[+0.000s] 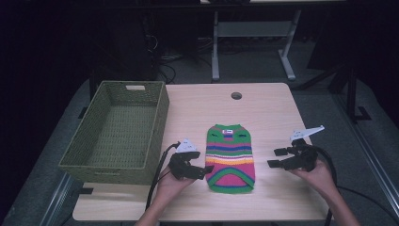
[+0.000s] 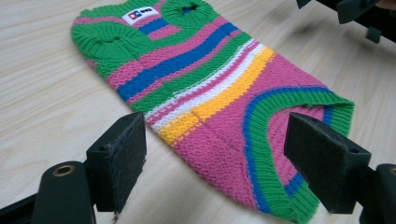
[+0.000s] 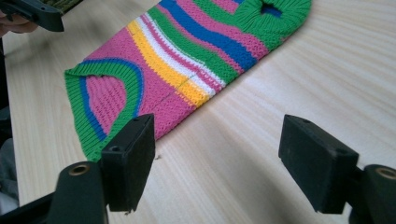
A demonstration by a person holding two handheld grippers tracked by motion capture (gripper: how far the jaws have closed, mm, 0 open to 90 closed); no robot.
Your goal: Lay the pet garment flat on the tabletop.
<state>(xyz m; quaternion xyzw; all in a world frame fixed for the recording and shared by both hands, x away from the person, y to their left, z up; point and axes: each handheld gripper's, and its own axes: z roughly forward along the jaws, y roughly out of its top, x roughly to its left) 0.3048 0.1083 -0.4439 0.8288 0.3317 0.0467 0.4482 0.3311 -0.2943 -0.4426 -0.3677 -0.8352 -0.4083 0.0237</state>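
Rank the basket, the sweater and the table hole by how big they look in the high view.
1. Basket, clearly largest.
2. Sweater.
3. Table hole, smallest; it lies farther from the camera, but the gap is too wide to matter.

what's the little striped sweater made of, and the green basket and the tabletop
Striped sweater: looks like knitted yarn, soft and matte, with visible stitch rows and ribbed edges. Green basket: seemingly woven fibre or wicker, by its tight weave texture. Tabletop: pale wood-grain finish, possibly laminate, smooth with slight sheen.
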